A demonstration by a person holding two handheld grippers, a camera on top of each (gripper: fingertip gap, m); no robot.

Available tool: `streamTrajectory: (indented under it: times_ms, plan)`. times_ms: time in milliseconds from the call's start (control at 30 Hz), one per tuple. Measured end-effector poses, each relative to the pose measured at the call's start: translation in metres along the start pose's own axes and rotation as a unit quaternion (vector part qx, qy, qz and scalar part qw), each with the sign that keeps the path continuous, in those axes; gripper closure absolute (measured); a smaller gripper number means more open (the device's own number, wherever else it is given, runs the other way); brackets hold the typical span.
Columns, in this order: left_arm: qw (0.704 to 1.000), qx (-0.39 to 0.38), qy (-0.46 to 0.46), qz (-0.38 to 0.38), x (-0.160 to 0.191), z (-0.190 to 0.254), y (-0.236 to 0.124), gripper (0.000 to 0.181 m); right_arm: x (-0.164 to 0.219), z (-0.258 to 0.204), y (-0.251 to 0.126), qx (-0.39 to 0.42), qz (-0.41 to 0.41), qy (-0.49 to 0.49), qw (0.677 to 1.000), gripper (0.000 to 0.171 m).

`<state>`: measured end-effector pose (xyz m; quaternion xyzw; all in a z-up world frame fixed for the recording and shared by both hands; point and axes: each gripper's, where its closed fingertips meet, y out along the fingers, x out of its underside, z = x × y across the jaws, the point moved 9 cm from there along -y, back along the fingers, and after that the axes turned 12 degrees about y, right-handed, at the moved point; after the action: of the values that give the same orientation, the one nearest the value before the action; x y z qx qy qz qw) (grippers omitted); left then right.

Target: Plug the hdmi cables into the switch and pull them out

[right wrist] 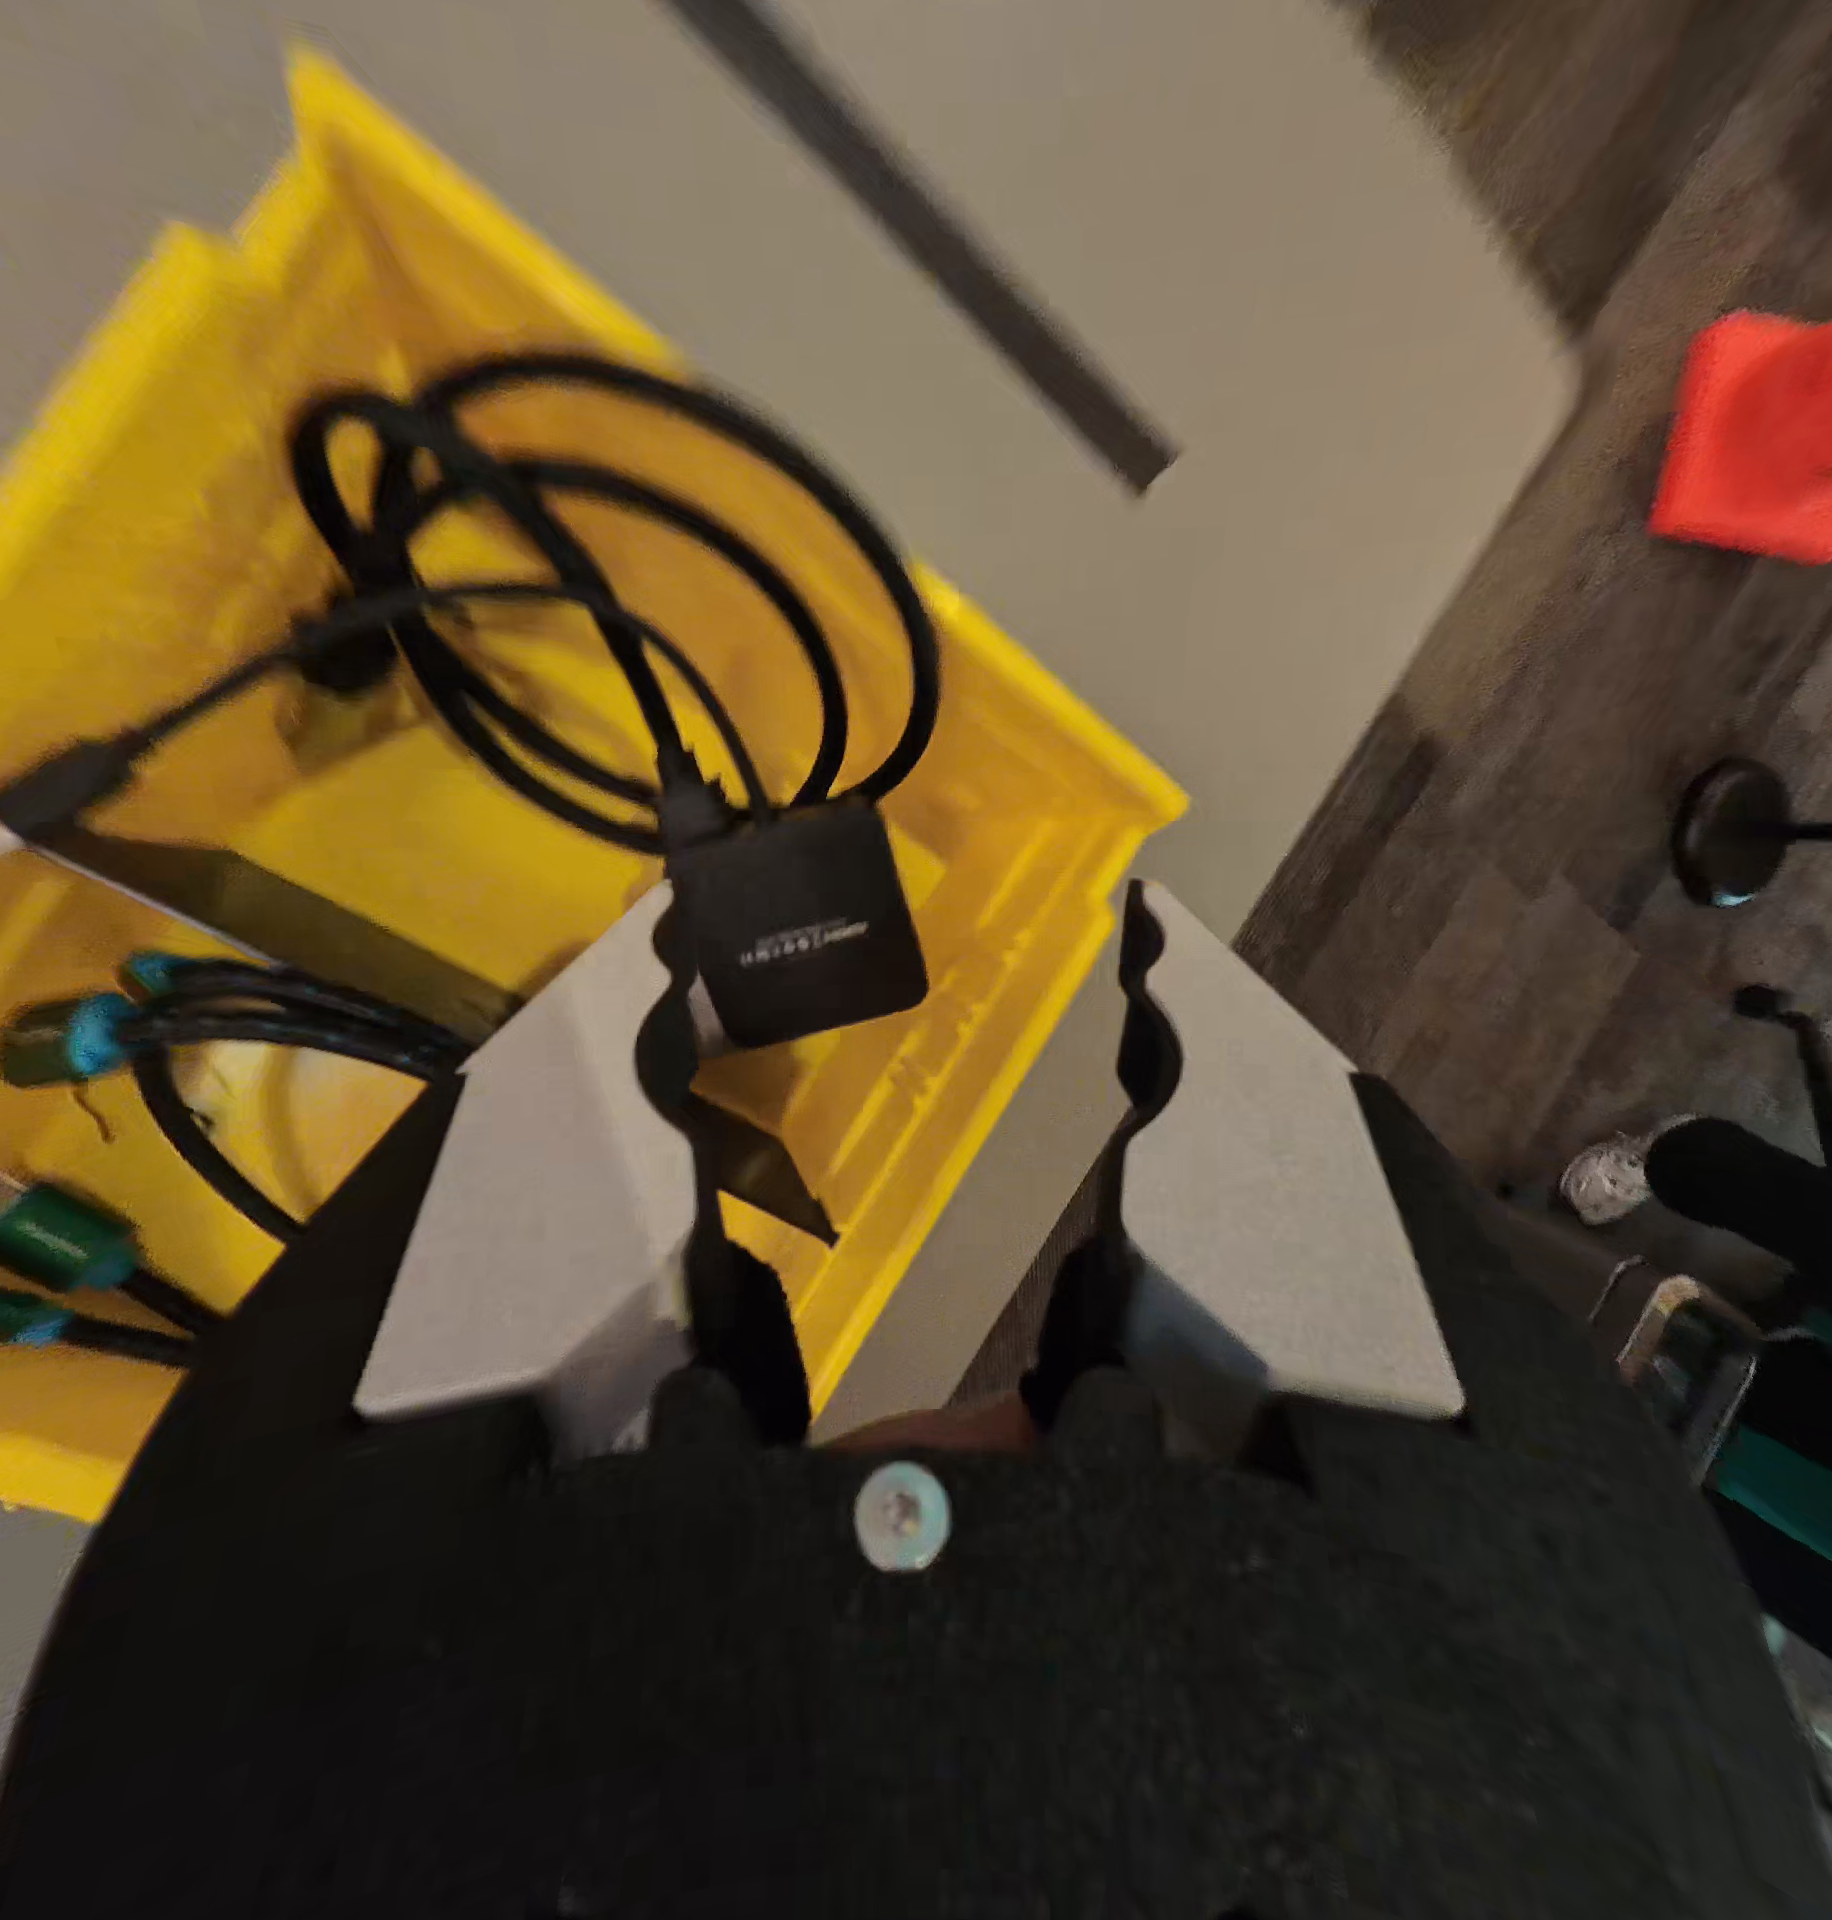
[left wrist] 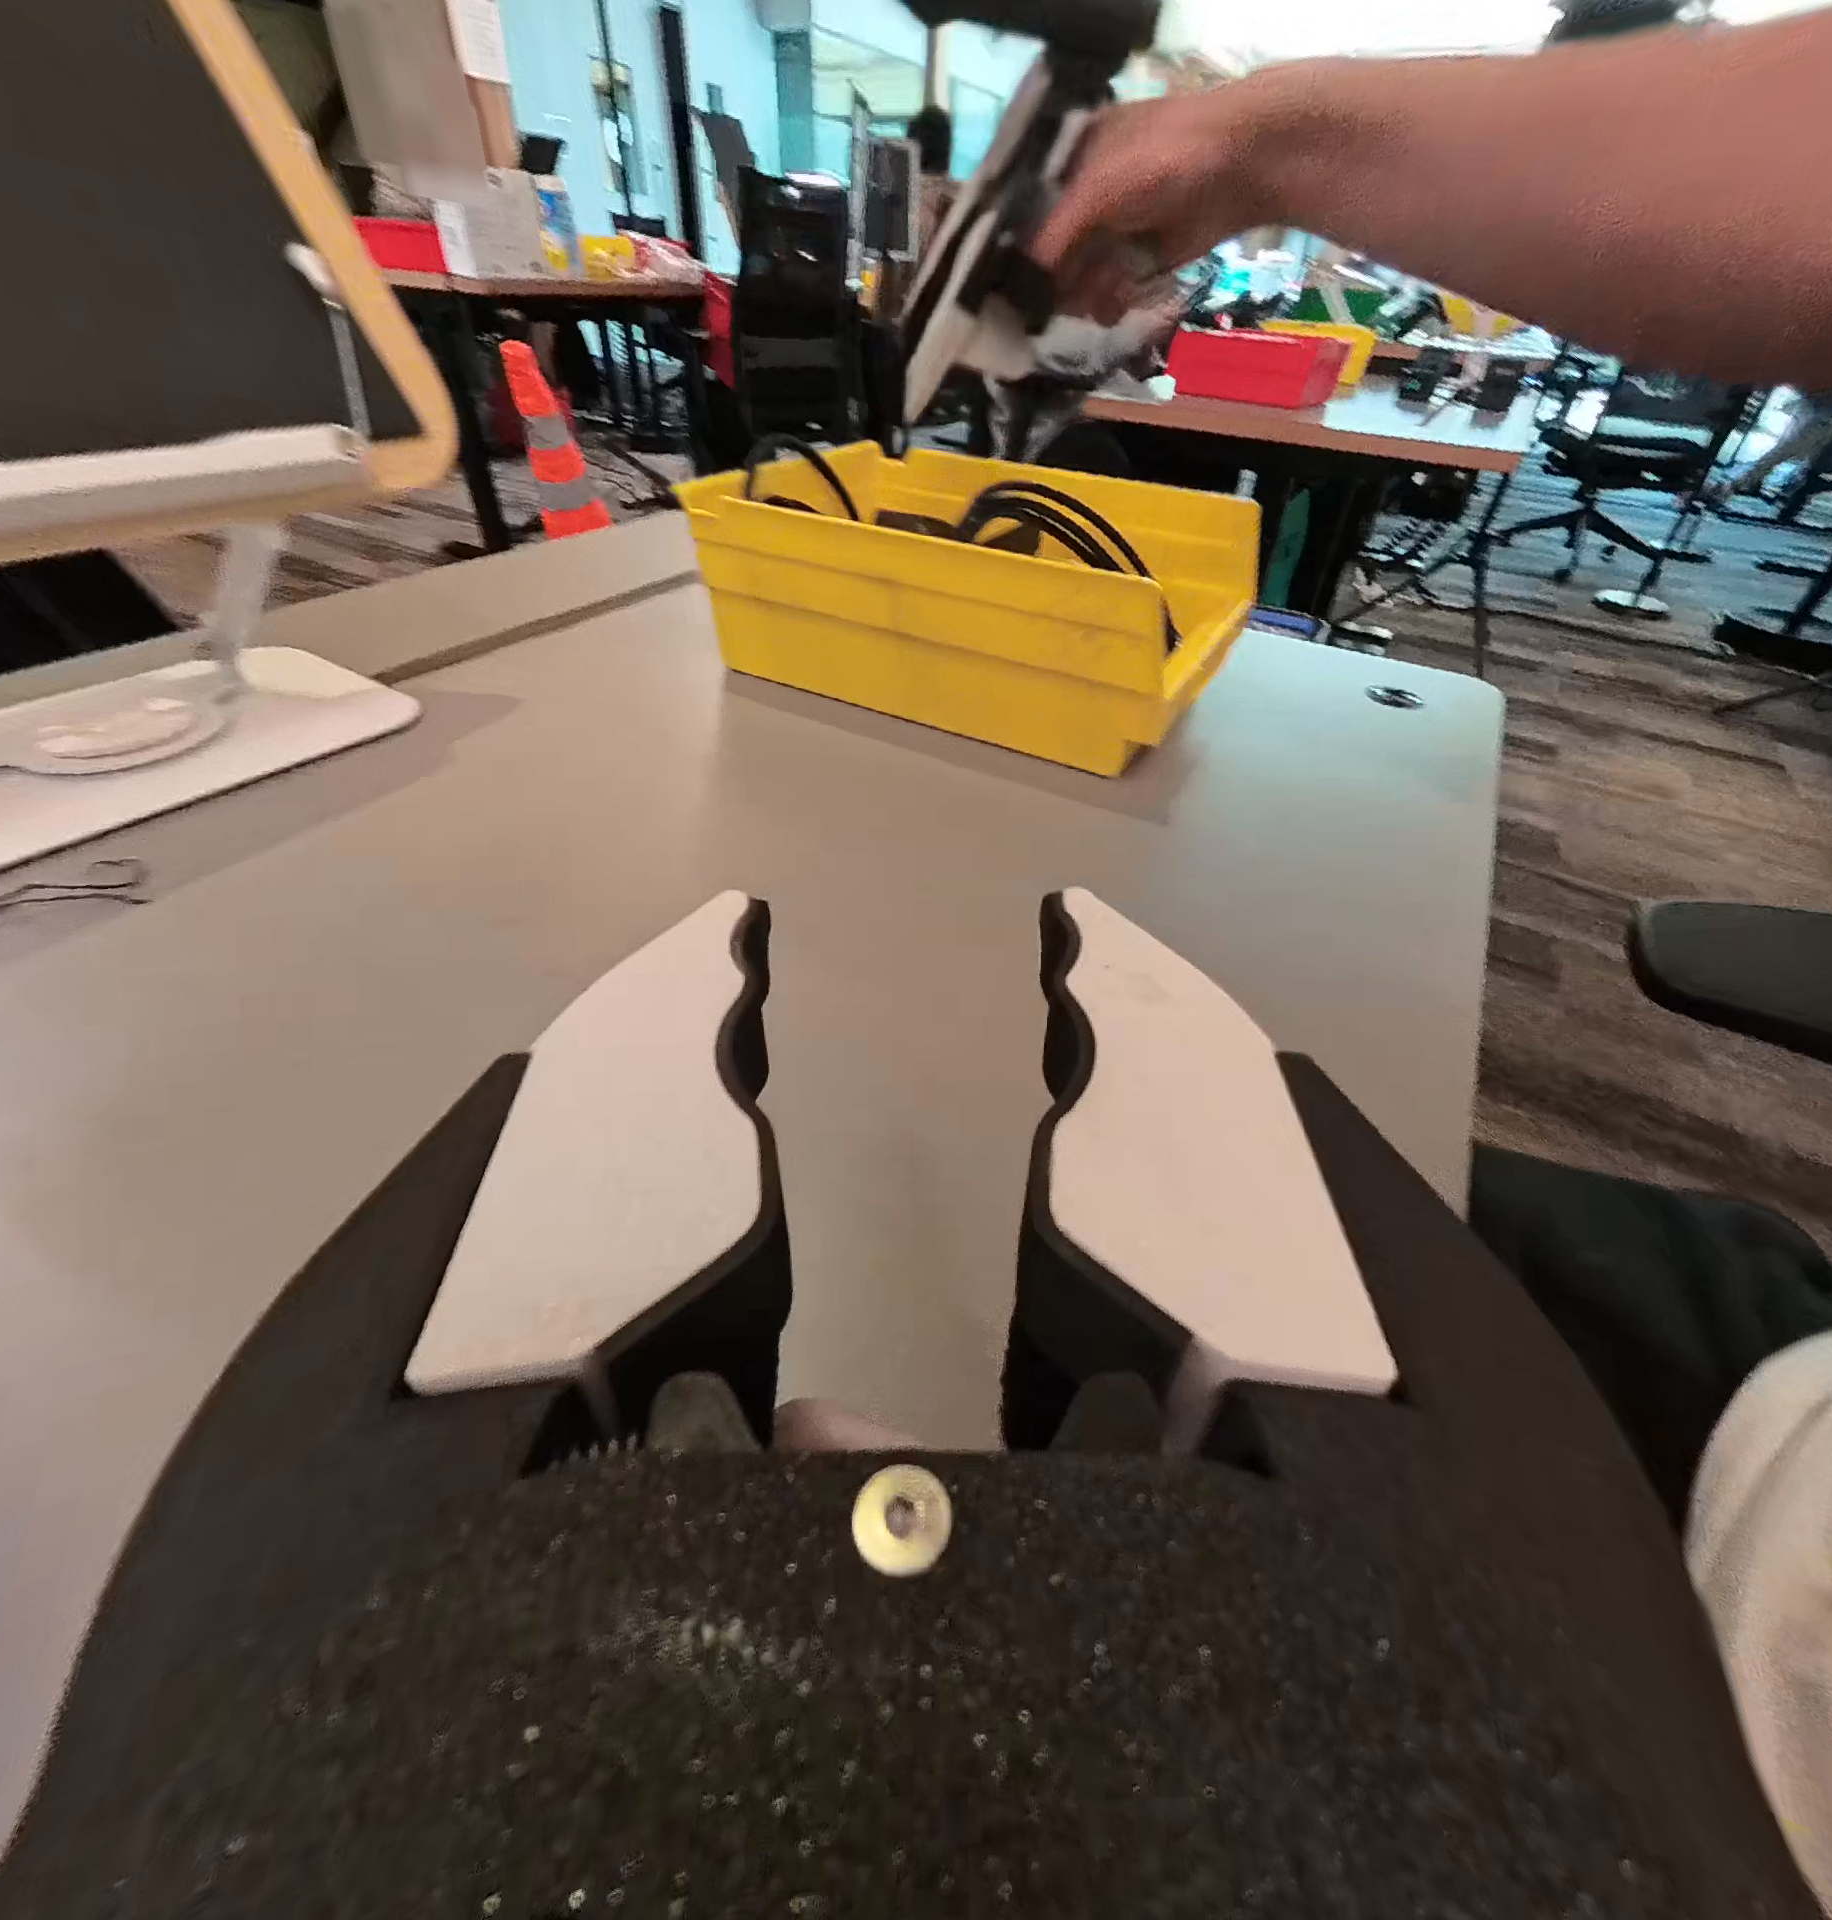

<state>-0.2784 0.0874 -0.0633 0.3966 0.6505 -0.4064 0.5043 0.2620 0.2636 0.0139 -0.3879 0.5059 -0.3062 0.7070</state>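
Observation:
In the right wrist view I look down into a yellow bin (right wrist: 1057, 831). A small black switch box (right wrist: 808, 935) lies in it with a coiled black cable (right wrist: 621, 582) attached. HDMI cables with green and blue plugs (right wrist: 55, 1242) lie in the bin's left part. My right gripper (right wrist: 901, 899) is open and empty just above the switch, its left finger (right wrist: 579, 1091) next to the box. In the left wrist view my left gripper (left wrist: 904, 912) is open and empty, low over the grey table (left wrist: 579, 935). The bin (left wrist: 933, 644) stands farther ahead, with the right gripper (left wrist: 985, 260) held above it by a hand.
A monitor on a white stand (left wrist: 164, 707) is at the table's left. A dark seam (right wrist: 922, 239) runs across the table beyond the bin. The table's right edge drops to wood floor with chairs (left wrist: 1764, 977). A red object (right wrist: 1774, 447) sits on the floor.

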Motion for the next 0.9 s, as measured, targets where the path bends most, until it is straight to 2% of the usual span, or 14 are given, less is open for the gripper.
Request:
streamTrajectory:
  times_ms: [67,167,267,333,433,533,600,633,733,833,900]
  plan:
    - [0.999,-0.047,0.000,0.015,-0.006,-0.014,-0.011,0.132,-0.006,-0.008,-0.038,-0.003,0.096,0.015,0.995,0.091]
    - [0.990,-0.129,-0.014,0.047,-0.023,-0.035,-0.039,0.136,0.002,-0.036,-0.095,0.032,0.231,0.030,0.972,0.094]
    - [0.979,-0.201,-0.032,-0.020,-0.028,-0.051,-0.073,0.140,0.035,-0.076,-0.135,0.059,0.333,0.061,0.939,0.104]
    - [0.971,-0.227,-0.037,-0.068,-0.026,-0.052,-0.095,0.139,0.065,-0.107,-0.148,0.045,0.395,0.082,0.914,0.111]
    - [0.952,-0.290,-0.044,-0.085,-0.019,-0.046,-0.132,0.140,0.115,-0.144,-0.141,0.020,0.400,0.158,0.902,0.111]
    - [0.940,-0.314,-0.080,-0.108,0.000,-0.040,-0.160,0.149,0.162,-0.168,-0.111,0.017,0.399,0.241,0.885,0.119]
    - [0.932,-0.338,-0.095,-0.092,0.019,-0.042,-0.174,0.151,0.182,-0.176,-0.088,0.014,0.359,0.268,0.894,0.118]
    - [0.926,-0.351,-0.099,-0.092,0.030,-0.046,-0.179,0.153,0.190,-0.178,-0.083,0.021,0.351,0.273,0.896,0.118]
    - [0.919,-0.335,-0.149,-0.145,0.048,-0.067,-0.187,0.146,0.209,-0.177,-0.072,0.035,0.399,0.307,0.864,0.121]
    - [0.922,-0.337,-0.172,-0.082,0.044,-0.080,-0.192,0.146,0.214,-0.168,-0.055,0.021,0.385,0.331,0.861,0.121]
    - [0.923,-0.319,-0.203,-0.072,0.047,-0.084,-0.192,0.146,0.210,-0.165,-0.052,0.014,0.387,0.329,0.861,0.121]
